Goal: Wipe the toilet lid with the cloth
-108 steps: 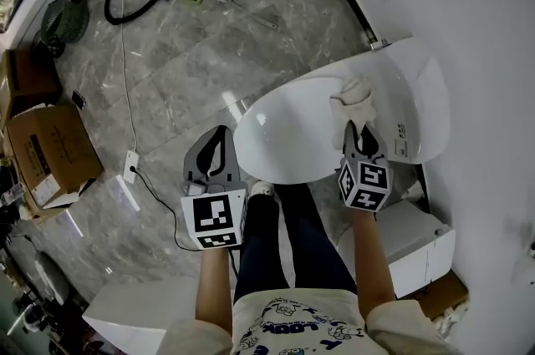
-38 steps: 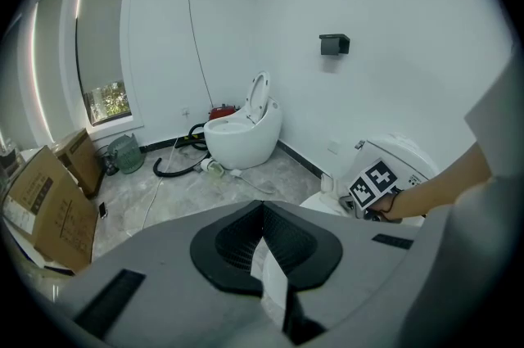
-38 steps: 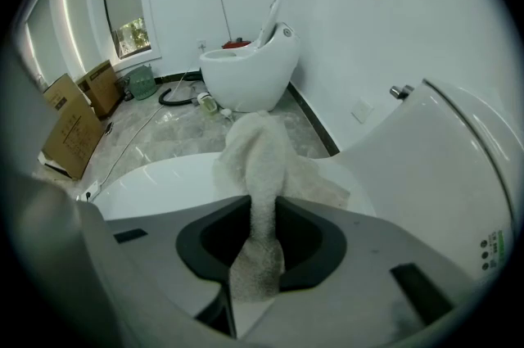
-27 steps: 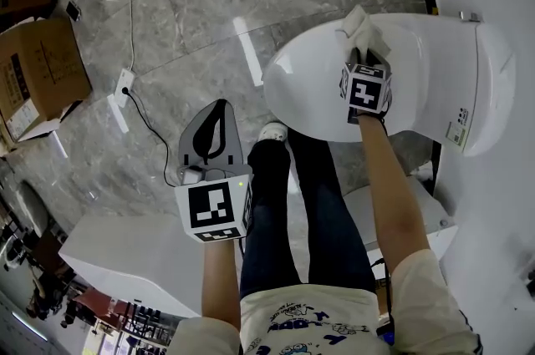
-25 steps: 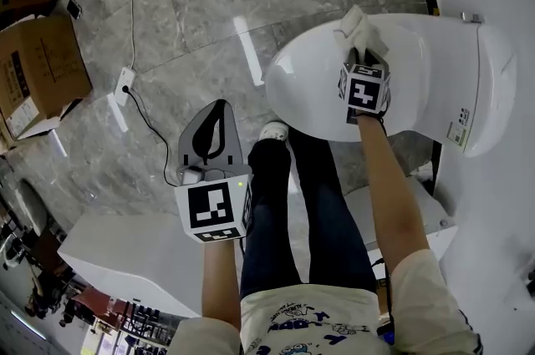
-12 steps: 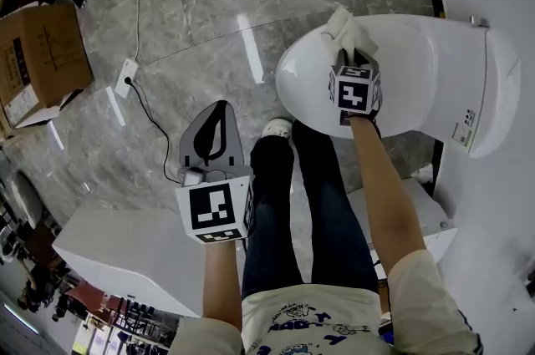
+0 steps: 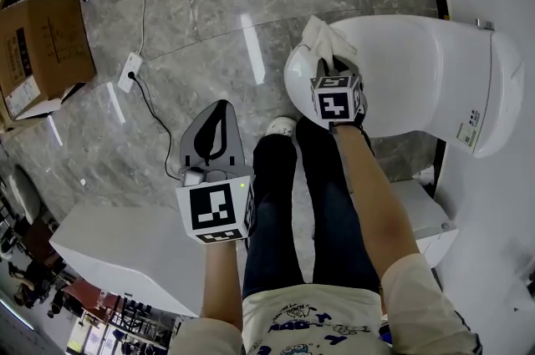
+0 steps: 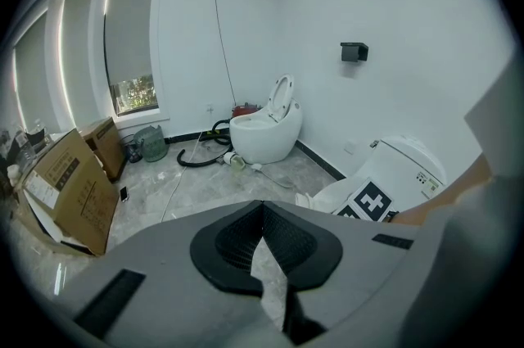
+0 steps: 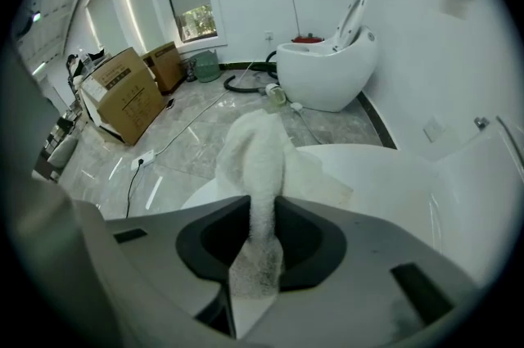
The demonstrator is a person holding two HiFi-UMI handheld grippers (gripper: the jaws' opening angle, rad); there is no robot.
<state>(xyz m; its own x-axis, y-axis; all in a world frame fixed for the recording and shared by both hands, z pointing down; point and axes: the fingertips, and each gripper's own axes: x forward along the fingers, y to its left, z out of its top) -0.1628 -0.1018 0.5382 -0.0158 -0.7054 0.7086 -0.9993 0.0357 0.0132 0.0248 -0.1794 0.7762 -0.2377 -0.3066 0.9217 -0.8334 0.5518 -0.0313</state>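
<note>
The white toilet lid (image 7: pixel 410 69) lies closed at the upper right of the head view. My right gripper (image 7: pixel 328 63) is shut on a white cloth (image 7: pixel 320 38), which rests on the lid's front left rim and hangs partly past it. In the right gripper view the cloth (image 9: pixel 258 154) stands pinched between the jaws of the right gripper (image 9: pixel 262 207), with the lid (image 9: pixel 377 174) just beyond. My left gripper (image 7: pixel 214 118) hovers over the floor left of the toilet, shut with nothing in it; the left gripper (image 8: pixel 262 211) shows its pads meeting.
A cardboard box (image 7: pixel 38 53) stands at the far left, and a power strip with its cable (image 7: pixel 130 69) lies on the marble floor. A white block (image 7: pixel 117 249) sits at the lower left. The person's legs and a shoe (image 7: pixel 282 128) stand before the toilet. A second toilet (image 8: pixel 266 129) stands farther off.
My right gripper has dragged the cloth leftward across the lid, from its top toward the front rim. The left gripper has stayed in place, shut.
</note>
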